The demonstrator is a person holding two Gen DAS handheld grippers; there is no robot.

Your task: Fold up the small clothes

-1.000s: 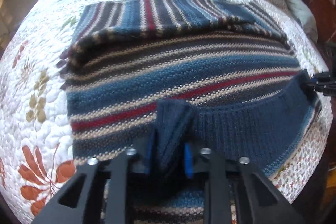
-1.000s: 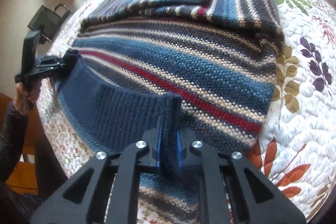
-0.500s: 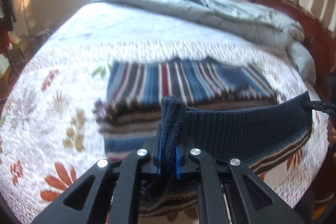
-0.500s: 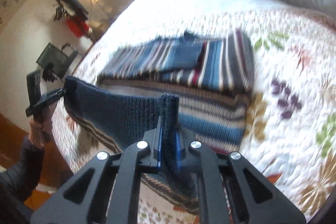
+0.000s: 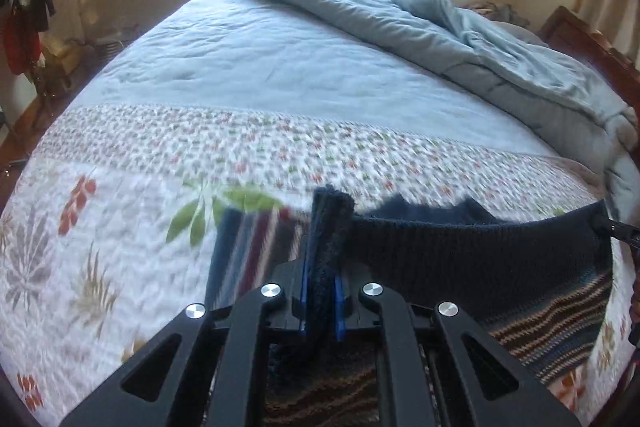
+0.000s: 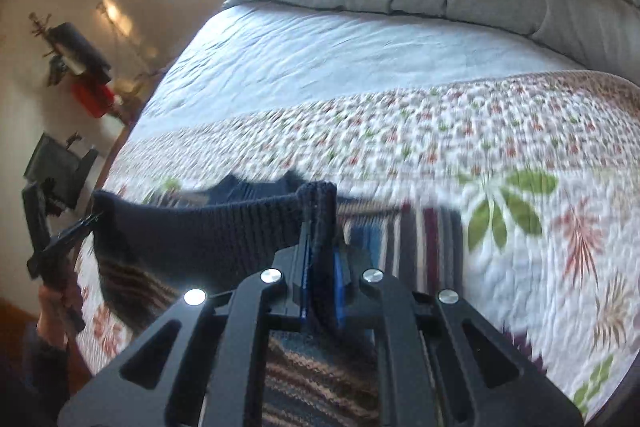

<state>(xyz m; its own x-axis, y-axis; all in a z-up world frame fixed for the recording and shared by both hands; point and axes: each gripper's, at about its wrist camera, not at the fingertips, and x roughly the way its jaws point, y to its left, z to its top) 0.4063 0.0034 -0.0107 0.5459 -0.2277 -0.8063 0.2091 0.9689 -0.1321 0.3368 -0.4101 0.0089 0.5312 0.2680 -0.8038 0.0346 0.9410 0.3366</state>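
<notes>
Over the bed, the left wrist view shows the left claw (image 5: 320, 291) clamped on the navy ribbed hem of one striped sweater (image 5: 480, 263), which stretches rightward to the right claw (image 5: 612, 227) at the frame edge. Half a second ago the folded body lay in plain sight below; now the hem is raised higher and hides most of it. From the right wrist, the right claw (image 6: 320, 283) pinches the same hem (image 6: 224, 227), the sweater (image 6: 400, 239) hanging beneath toward the floral quilt (image 6: 520, 155); the left claw (image 6: 86, 221) holds the far corner. Two claws, one sweater.
</notes>
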